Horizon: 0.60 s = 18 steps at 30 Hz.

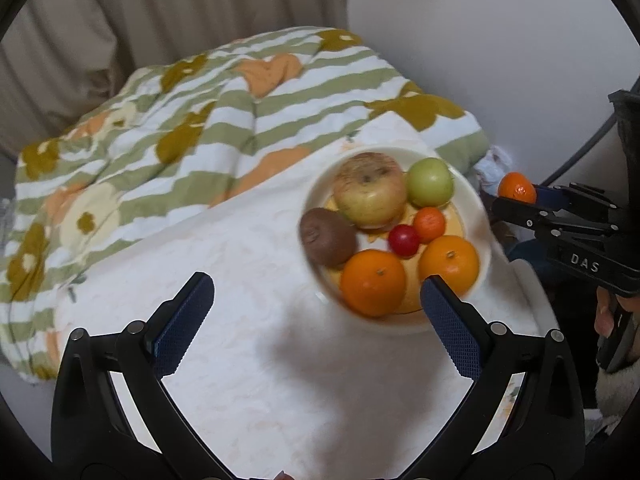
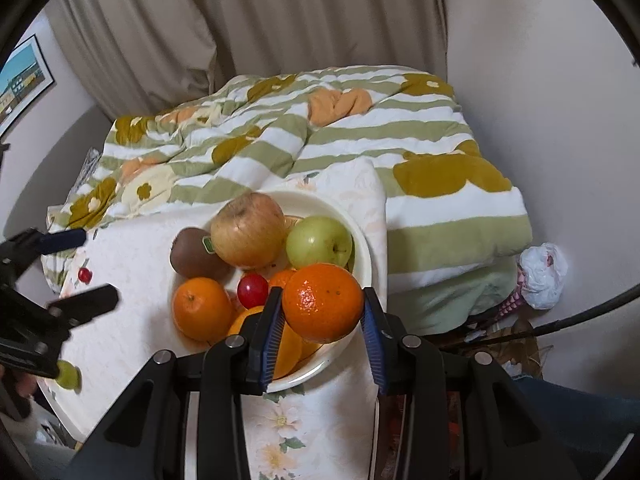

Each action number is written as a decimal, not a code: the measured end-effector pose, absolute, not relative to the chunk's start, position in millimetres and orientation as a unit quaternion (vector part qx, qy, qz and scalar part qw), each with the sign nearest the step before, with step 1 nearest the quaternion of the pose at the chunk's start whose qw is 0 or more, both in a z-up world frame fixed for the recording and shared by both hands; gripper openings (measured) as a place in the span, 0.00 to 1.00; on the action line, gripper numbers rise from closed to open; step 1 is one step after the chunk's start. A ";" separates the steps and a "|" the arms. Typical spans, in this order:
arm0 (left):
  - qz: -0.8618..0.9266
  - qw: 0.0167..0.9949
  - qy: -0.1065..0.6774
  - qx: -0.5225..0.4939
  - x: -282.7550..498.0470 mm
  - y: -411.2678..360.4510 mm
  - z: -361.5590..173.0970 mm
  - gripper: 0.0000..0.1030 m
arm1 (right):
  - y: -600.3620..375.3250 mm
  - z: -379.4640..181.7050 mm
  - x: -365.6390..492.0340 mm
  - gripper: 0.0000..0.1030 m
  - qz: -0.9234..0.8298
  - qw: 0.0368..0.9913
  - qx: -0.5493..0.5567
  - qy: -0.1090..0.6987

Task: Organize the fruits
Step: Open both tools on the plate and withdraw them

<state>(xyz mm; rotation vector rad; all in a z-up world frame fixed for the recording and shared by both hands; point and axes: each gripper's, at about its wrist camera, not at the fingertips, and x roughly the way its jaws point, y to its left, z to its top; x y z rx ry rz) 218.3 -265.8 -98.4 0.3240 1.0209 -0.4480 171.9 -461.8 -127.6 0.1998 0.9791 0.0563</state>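
The right gripper [image 2: 322, 322] was clamped on a small glossy orange mandarin [image 2: 323, 303], its blue ribbed pads pressing both sides, held above the near right rim of a round cream ceramic bowl [image 2: 362, 256]. The left gripper [image 1: 316, 316] stood fully open with nothing between its blue pads, over the white floral tablecloth [image 1: 248, 320] just left of the bowl.

The bowl contained a large yellow-red apple [image 2: 248, 230], a smaller green apple [image 2: 318, 242], a brown kiwi [image 2: 192, 254] bearing a small green sticker too small to read, a second orange mandarin [image 2: 200, 308], a red cherry-sized fruit [image 2: 253, 290] and further orange fruit partly hidden behind the gripper.

The letters "DAS" were legible on the right gripper body in the left wrist view.

On the cloth at left lay a second small red fruit [image 2: 84, 275] and a pale green round fruit [image 2: 67, 374]. Beyond the bowl lay a green-and-white striped quilt [image 2: 360, 140] with ochre flowers; beige curtains [image 2: 240, 20] hung at the far side.
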 end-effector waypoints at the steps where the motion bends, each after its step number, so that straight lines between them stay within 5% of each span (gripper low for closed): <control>1: -0.206 0.838 0.482 0.154 217.0 -263.2 -98.2 1.00 | -461.9 -129.4 173.0 0.34 0.030 0.877 0.094 0.470; 14: -0.146 0.845 0.494 0.146 201.3 -238.6 -108.0 1.00 | -458.1 -151.8 185.1 0.43 0.049 0.878 0.078 0.469; 15: -0.145 0.845 0.494 0.145 200.1 -238.0 -108.7 1.00 | -457.5 -150.4 184.4 0.52 0.049 0.880 0.076 0.465; 18: -0.142 0.847 0.492 0.141 196.5 -237.3 -108.3 1.00 | -456.2 -145.0 180.2 0.99 0.049 0.889 0.069 0.450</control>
